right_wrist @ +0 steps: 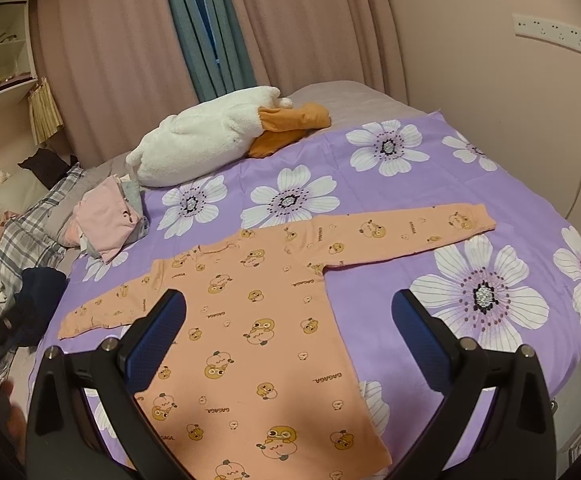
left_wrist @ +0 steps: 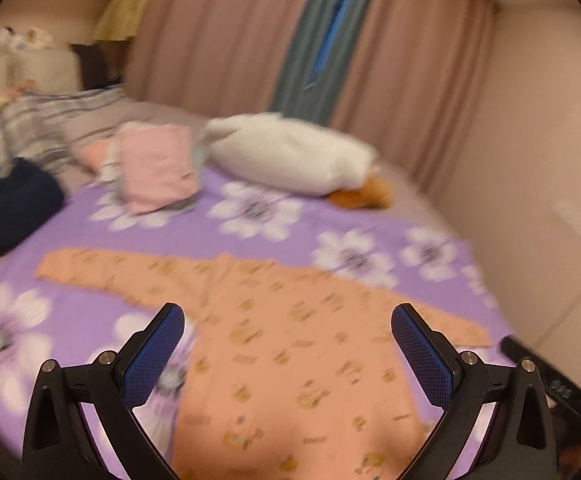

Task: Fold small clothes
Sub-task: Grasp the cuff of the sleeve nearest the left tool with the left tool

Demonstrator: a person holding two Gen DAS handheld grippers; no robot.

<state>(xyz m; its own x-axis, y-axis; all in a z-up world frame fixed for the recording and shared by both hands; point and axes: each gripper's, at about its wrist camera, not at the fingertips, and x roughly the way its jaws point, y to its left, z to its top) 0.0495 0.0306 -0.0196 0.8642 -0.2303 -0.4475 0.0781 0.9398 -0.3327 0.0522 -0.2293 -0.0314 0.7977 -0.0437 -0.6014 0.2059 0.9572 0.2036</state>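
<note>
A small orange long-sleeved top (right_wrist: 258, 320) with a duck print lies flat on the purple flowered sheet (right_wrist: 390, 208), both sleeves spread out sideways. The blurred left wrist view shows the same orange top (left_wrist: 290, 340) below and ahead of my left gripper (left_wrist: 287, 322), which is open and holds nothing. My right gripper (right_wrist: 289, 308) hovers above the top's body and right hem, also open and empty. A pile of folded pink and grey clothes (right_wrist: 108, 216) sits at the sheet's far left corner; in the left wrist view the pile (left_wrist: 154, 168) appears beyond the top.
A white and orange plush pillow (right_wrist: 218, 136) lies at the far side of the bed. A dark blue garment (right_wrist: 38, 300) and a plaid cloth (right_wrist: 38, 224) lie off the sheet's left edge. Curtains (right_wrist: 310, 32) hang behind; a wall with a power strip (right_wrist: 558, 34) stands right.
</note>
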